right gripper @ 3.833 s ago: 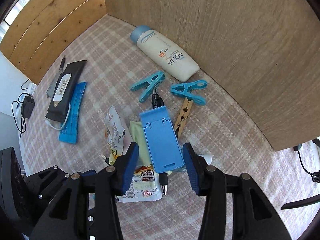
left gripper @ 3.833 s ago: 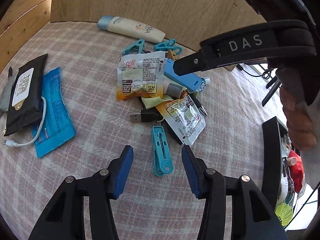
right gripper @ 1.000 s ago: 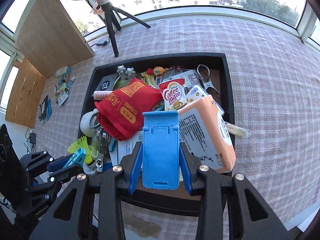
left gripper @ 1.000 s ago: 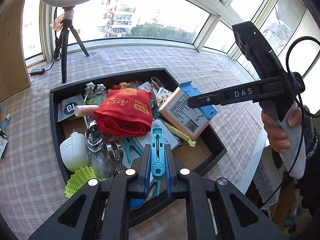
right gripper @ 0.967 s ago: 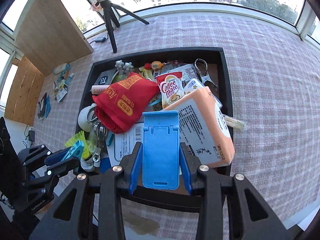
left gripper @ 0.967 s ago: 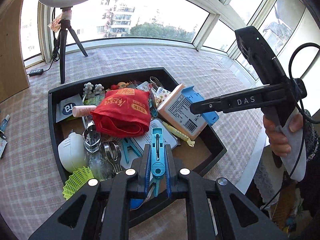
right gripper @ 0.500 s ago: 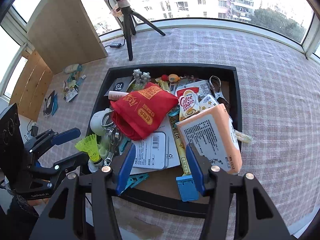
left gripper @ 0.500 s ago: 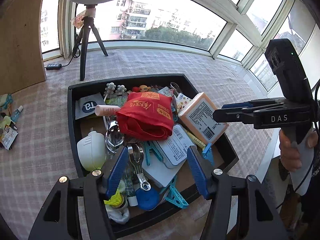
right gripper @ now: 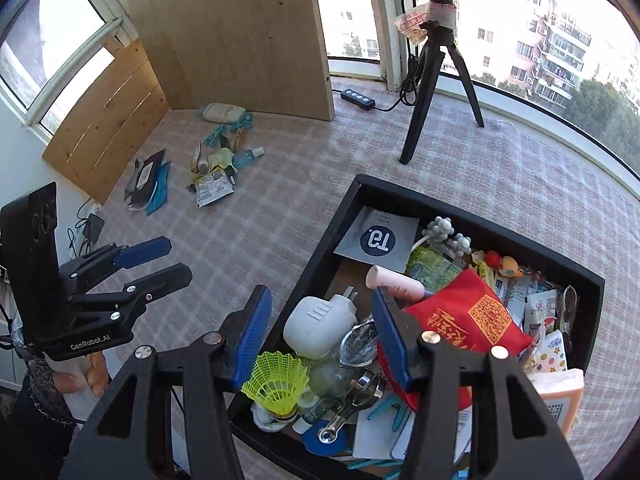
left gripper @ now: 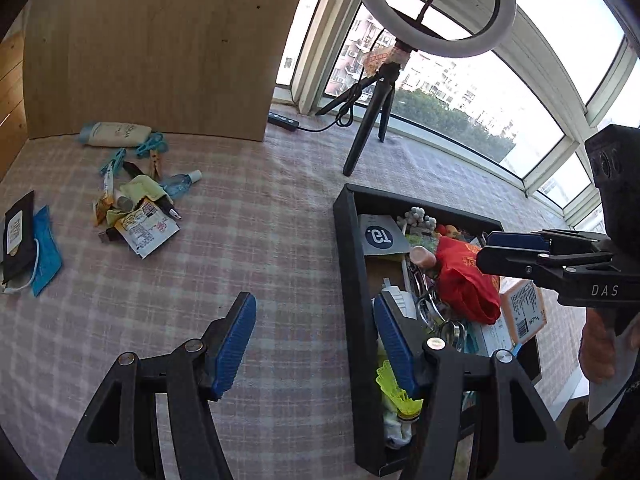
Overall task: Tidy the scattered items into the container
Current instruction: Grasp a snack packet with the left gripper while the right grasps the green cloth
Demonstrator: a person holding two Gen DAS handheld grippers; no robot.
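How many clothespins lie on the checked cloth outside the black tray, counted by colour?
Teal clothespins: 2
Wooden clothespins: 1
Total: 3

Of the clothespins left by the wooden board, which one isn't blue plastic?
The wooden clothespin, tan, lying just below the blue pin next to the sunscreen tube.

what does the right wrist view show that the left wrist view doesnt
Only the right wrist view: the white plug adapter in full, the scissors, and the wall window.

Only the left wrist view: the whole ring light.

Both: the black tray, red bag, yellow shuttlecock, and scattered pile by the board.
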